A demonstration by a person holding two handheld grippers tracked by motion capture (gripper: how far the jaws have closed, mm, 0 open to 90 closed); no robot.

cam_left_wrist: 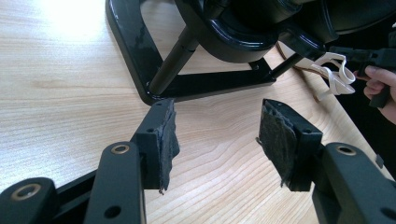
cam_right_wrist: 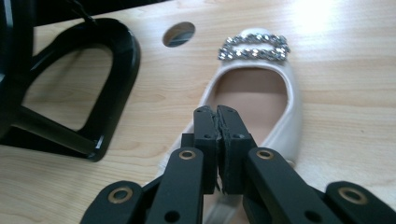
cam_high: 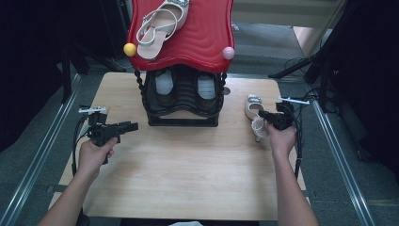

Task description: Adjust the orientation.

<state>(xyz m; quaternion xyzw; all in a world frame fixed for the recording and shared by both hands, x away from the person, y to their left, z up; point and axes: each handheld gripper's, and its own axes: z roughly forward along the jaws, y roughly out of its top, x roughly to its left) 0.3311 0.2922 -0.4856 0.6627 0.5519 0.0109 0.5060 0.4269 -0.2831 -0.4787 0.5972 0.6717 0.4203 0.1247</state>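
The left gripper (cam_left_wrist: 215, 135) hangs over the surface (cam_high: 188, 165), fingers spread wide and empty. The right gripper (cam_right_wrist: 217, 123) has its fingers clenched over a pale shoe (cam_right_wrist: 261, 93) beside the black rack (cam_high: 181, 101).

The sandal (cam_high: 160, 26) on the red shelf (cam_high: 202, 37) is cut off at the toe by the top edge. In the right tongs' view, the closed tongs (cam_right_wrist: 218, 116) hide the heel of the sandal on the worktop (cam_right_wrist: 257, 98); whether a strap is pinched between them cannot be told.

Wooden table (cam_high: 188, 174) on grey carpeted floor (cam_high: 28, 141), dark surroundings
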